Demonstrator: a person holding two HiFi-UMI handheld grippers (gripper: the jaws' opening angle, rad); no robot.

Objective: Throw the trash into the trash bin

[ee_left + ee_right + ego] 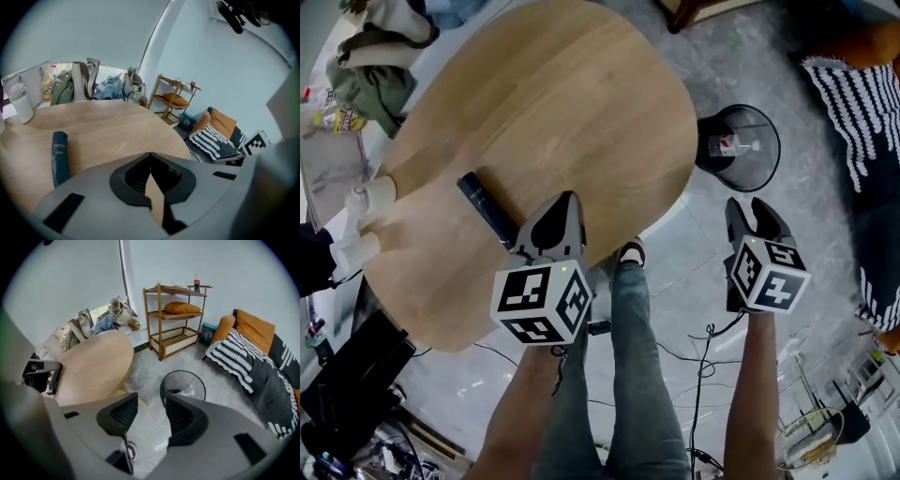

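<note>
Showing one trash bin (757, 122), one dark tube (487, 208) on table (562, 94).

A wooden shelf (176, 314) stands near a sofa (255, 329) with striped blanket (239, 355).

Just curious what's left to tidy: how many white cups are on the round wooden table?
2. Both stand at the left edge of the table in the head view: one white cup farther away, the other nearer the person. None seems hidden.

One table (553, 112), one bin (761, 174), two tools (570, 199) (747, 210).
</note>
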